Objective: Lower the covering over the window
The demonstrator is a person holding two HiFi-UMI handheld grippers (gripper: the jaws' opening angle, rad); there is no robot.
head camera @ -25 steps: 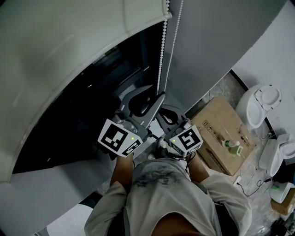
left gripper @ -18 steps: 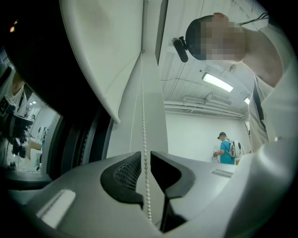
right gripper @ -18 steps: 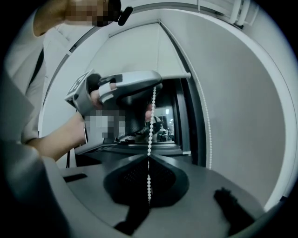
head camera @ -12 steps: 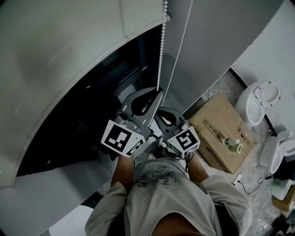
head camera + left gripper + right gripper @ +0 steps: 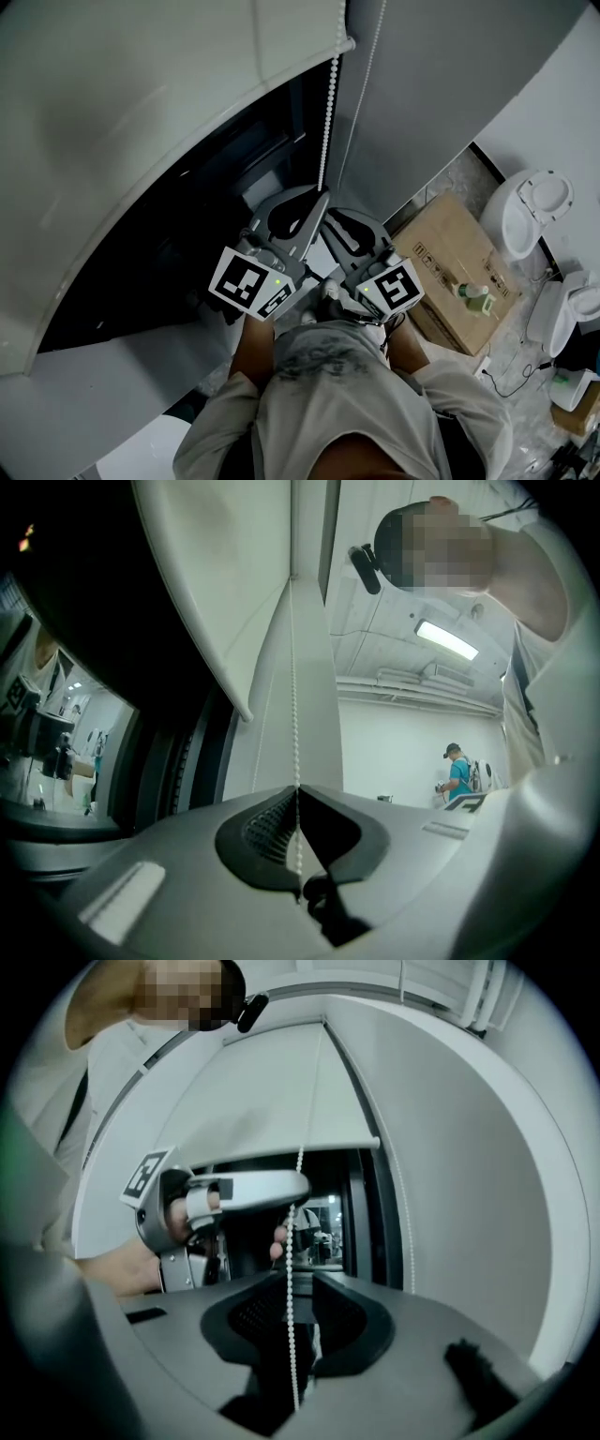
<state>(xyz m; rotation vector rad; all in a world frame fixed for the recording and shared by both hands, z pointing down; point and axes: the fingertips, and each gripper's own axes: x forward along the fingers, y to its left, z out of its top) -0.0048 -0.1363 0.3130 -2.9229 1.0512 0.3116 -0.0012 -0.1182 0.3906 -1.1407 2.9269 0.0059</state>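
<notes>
Roller blind (image 5: 141, 112), partly lowered. I am judging the task as under way but well short of done. The white fabric is covering the upper part of the window (image 5: 178, 225), and a broad band of dark glass is showing bare beneath it. That band is what I am counting as left to cover.

The blind is hanging from above with its free edge facing down. Its bottom rail (image 5: 281, 1155), the long axis, is running level across the window in the right gripper view. In the head view the wide lens is bending it into a sweep from upper right to lower left.

The left gripper (image 5: 298, 789), the higher of the two, is clenched on the bead chain (image 5: 326, 122), its jaws having just been closing onto it. The right gripper (image 5: 292, 1274), just below and beside it, is released. Its jaws have just been opening, and the chain is passing between them without being pressed.

The chain is hanging at the window's right edge, from the end of the rail. Its long axis is running straight up and down, and a second strand (image 5: 367, 75) is dropping just beside it. I am judging the work as a hand-over-hand pull.
</notes>
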